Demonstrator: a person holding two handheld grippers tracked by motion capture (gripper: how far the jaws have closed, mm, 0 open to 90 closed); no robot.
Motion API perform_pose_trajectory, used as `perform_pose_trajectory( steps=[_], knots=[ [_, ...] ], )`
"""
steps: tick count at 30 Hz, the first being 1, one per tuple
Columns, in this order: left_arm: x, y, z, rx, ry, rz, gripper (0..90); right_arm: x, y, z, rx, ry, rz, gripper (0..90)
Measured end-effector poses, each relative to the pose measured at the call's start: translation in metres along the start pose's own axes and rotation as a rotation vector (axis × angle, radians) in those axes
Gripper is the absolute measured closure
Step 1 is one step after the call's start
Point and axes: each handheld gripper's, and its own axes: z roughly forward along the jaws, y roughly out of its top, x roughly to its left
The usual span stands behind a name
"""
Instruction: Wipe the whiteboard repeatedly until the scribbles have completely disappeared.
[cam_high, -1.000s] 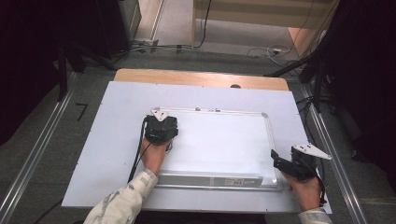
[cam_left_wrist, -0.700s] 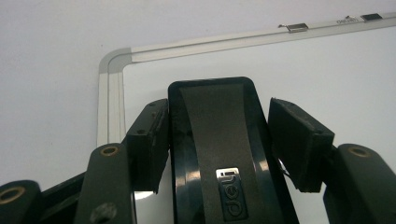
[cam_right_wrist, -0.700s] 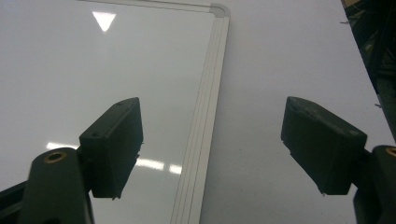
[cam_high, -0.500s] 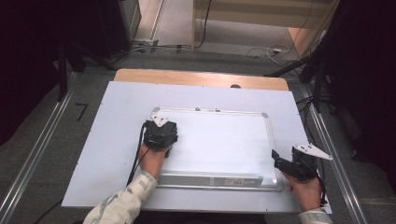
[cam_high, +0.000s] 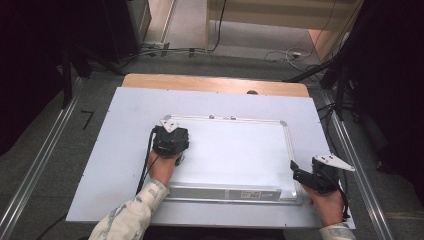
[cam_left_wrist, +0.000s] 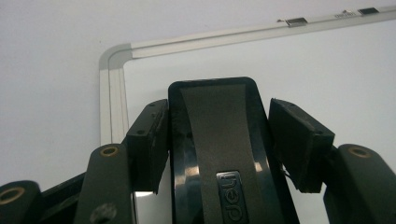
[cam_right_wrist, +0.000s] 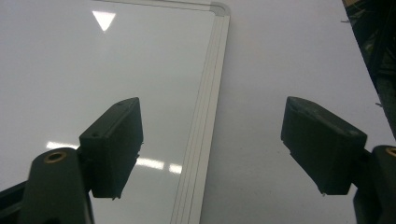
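1. So, biggest first: the table (cam_high: 100, 165) has a white sheet over it; a whiteboard (cam_high: 235, 150) lies flat in the middle, silver frame all round.
2. Left gripper (cam_high: 170, 141) sits on the whiteboard's far-left corner area; in the left gripper view its jaws are clamped on a black eraser (cam_left_wrist: 217, 154), which rests on the board just inside the frame corner.
3. Right gripper (cam_right_wrist: 212, 149) is at the board's near-right edge; jaws spread wide, nothing between them, straddling the frame.

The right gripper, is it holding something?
No, in the right gripper view the right gripper is open and empty, its jaws standing wide apart over the whiteboard edge.
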Motion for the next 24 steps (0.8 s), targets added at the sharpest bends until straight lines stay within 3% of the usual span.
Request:
perform_pose_trajectory(
  steps=[11,15,24],
  knots=[
    [0.011,0.015,0.017,0.01,0.017,-0.038,40.1,0.0,0.0,0.0,0.0,-0.001,-0.001,19.6],
    [0.008,0.012,0.012,0.02,0.016,-0.037,39.9,-0.001,0.0,0.0,0.0,-0.002,-0.001,19.5],
    [0.0,-0.01,-0.013,0.023,-0.02,0.007,39.4,0.0,0.0,0.0,0.004,-0.005,-0.003,19.5]
  ],
)
